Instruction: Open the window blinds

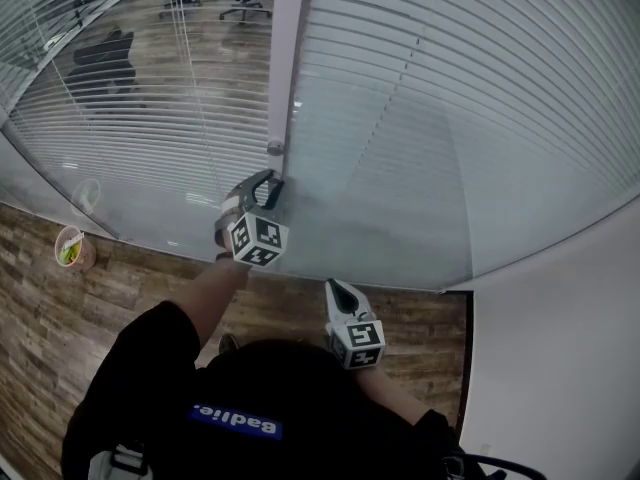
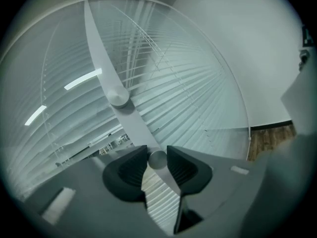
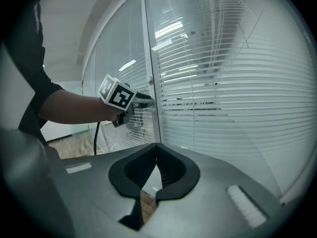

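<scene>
White slatted blinds [image 1: 450, 98] hang behind a glass wall, with a grey frame post [image 1: 288, 48] between two panes. Two small round knobs sit on the post. The upper knob [image 1: 275, 148] [image 2: 119, 97] is free. My left gripper [image 1: 268, 183] [image 2: 157, 155] is shut on the lower knob [image 2: 157, 159], which sits between its dark pads. The slats left of the post [image 1: 150, 98] are tilted enough to show a room behind. My right gripper [image 1: 333, 286] [image 3: 156, 148] hangs lower and nearer to me, shut on nothing, pointing at the glass. In the right gripper view the left gripper [image 3: 143, 100] sits against the post [image 3: 152, 83].
A paper cup [image 1: 72, 248] stands on the wood floor [image 1: 40, 298] by the glass at the left. A white wall [image 1: 560, 368] meets the glass at the right. Office chairs [image 1: 105, 53] stand beyond the glass. A black cable [image 3: 95, 138] hangs under the left arm.
</scene>
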